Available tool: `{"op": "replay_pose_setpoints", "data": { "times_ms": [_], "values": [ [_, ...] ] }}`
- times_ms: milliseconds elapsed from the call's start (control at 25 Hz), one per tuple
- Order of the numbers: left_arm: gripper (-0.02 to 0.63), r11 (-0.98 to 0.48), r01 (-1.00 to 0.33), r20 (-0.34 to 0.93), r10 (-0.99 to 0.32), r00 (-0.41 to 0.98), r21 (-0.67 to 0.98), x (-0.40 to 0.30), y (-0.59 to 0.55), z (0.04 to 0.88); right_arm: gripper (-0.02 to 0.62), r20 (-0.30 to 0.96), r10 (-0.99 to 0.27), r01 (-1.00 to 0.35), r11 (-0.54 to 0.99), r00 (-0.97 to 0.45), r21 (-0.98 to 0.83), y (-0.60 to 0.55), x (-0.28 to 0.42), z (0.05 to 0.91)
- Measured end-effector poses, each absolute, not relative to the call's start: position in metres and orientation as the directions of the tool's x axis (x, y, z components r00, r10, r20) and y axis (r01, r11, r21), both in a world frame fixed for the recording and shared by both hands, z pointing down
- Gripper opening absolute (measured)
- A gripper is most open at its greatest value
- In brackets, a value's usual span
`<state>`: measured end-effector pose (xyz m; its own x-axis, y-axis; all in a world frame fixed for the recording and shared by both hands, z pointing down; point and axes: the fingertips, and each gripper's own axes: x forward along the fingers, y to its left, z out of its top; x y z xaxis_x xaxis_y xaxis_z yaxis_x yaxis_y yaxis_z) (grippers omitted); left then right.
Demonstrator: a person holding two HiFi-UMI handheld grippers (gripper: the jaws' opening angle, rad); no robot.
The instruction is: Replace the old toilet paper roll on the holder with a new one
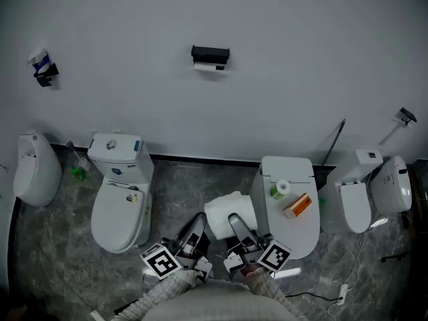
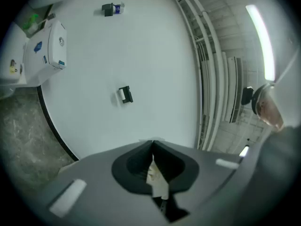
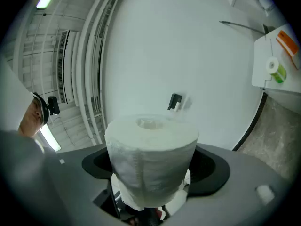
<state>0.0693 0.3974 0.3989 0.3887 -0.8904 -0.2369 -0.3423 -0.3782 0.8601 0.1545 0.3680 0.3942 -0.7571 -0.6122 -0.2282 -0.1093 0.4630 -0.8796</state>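
Note:
The black holder (image 1: pixel 210 53) hangs high on the white wall with the thin old roll (image 1: pixel 209 66) under it; it also shows small as the holder (image 2: pixel 124 94) and the holder (image 3: pixel 175 101) in both gripper views. My right gripper (image 1: pixel 235 223) is shut on a full white toilet paper roll (image 3: pixel 150 159), held upright in the air as the roll (image 1: pixel 229 212) beside a toilet. My left gripper (image 2: pixel 153 147) is shut just left of it, and a small pale scrap (image 2: pixel 158 182) shows in the seam between its jaws. Both grippers are far below the holder.
A closed-lid toilet (image 1: pixel 289 229) at the right carries a green and white reel (image 1: pixel 279 189) and an orange item (image 1: pixel 297 206). Another toilet (image 1: pixel 120 206) stands left, a urinal (image 1: pixel 35 169) far left, more fixtures (image 1: pixel 364 196) at right. A cable (image 1: pixel 341 289) lies on the floor.

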Motion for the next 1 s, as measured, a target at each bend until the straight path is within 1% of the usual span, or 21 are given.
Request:
{"op": "replay_pose_setpoints", "data": {
  "times_ms": [280, 520, 760, 1000],
  "values": [
    [-0.005, -0.405, -0.348, -0.259, -0.881, 0.397, 0.846, 0.056, 0.351, 0.397, 0.436, -0.252, -0.635, -0.104, 0.468, -0.731, -0.878, 0.322, 0.147, 0.393],
    [-0.005, -0.407, -0.345, -0.266, -0.882, 0.39, 0.846, 0.017, 0.277, 0.395, 0.436, -0.24, -0.663, -0.118, 0.447, -0.709, -0.887, 0.254, 0.123, 0.396],
    [-0.005, -0.424, -0.401, -0.23, -0.864, 0.447, 0.812, -0.007, 0.201, 0.378, 0.436, -0.255, -0.707, -0.13, 0.442, -0.66, -0.888, 0.178, 0.103, 0.382],
    [-0.005, -0.478, -0.392, -0.268, -0.835, 0.48, 0.786, -0.04, 0.135, 0.367, 0.436, -0.239, -0.731, -0.158, 0.429, -0.639, -0.889, 0.109, 0.07, 0.382]
  ]
}}
